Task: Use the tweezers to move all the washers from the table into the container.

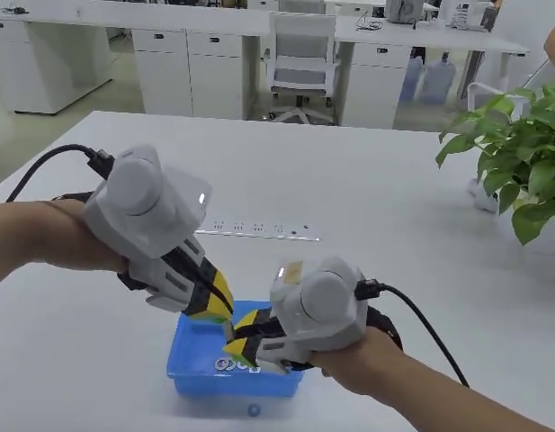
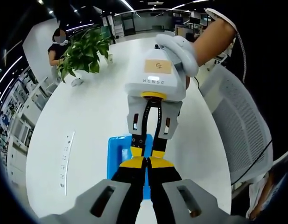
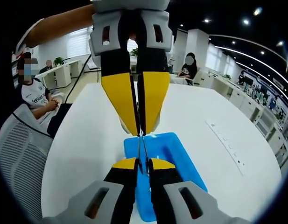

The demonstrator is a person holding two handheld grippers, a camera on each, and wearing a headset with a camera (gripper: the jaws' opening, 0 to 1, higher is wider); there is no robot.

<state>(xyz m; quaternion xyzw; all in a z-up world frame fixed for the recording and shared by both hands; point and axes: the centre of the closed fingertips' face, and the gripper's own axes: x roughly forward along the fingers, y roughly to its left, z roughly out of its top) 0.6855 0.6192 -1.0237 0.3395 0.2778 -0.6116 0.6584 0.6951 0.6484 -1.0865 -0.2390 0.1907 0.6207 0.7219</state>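
Right gripper view: we see our right gripper clenched on the tweezers, and the left gripper pinching them from opposite. Washers lie in the container, just under the right fingertips.

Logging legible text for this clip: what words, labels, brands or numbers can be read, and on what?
"KCNSC": small grey letters on the white housing of the right gripper, just under its tan sticker; the reading is uncertain.
Tan sticker: it carries a small mark, too small to read.
"len...": the start of the lettering on a seated person's shirt; the rest is too blurred to read.
Power strip on the table: no readable markings.
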